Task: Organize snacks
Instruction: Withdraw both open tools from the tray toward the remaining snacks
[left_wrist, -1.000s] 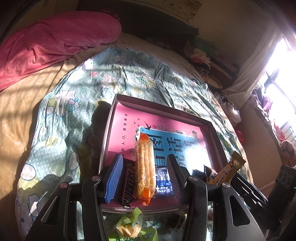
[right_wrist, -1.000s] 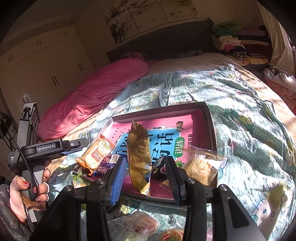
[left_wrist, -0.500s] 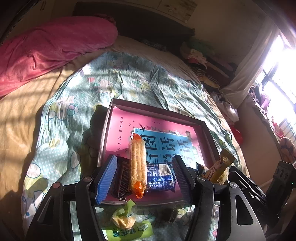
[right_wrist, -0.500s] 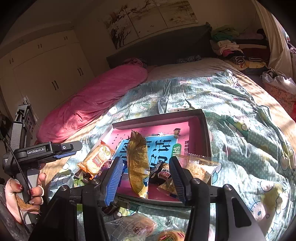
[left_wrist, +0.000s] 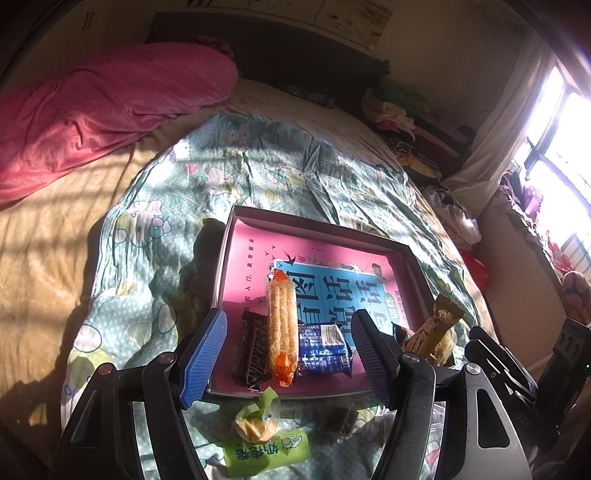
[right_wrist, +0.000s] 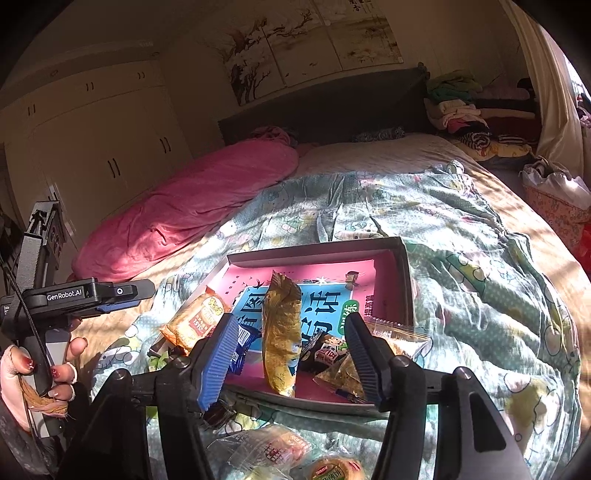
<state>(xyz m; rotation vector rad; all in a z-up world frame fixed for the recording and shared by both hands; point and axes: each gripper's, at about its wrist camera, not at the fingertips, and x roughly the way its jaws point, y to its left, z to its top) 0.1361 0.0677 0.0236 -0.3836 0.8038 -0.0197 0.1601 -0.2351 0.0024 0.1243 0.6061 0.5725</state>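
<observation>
Both my hand-held grippers, left (left_wrist: 288, 356) and right (right_wrist: 290, 360), are opening: the long orange cracker pack (left_wrist: 282, 328) and the gold foil packet (right_wrist: 281, 334) now rest released inside the shallow pink-lined cardboard box (left_wrist: 236, 266).

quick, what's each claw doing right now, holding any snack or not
Left claw: opening, holding nothing; the orange snack stick lies free in the tray.
Right claw: opening, holding nothing; the gold packet is released.

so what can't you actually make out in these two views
- Left wrist view: dark wrapped item before the box, shadowed, unidentifiable.
- Left wrist view: yellow snack partly behind the finger.
- Right wrist view: packets at bottom edge, cut off, labels unreadable.
</observation>
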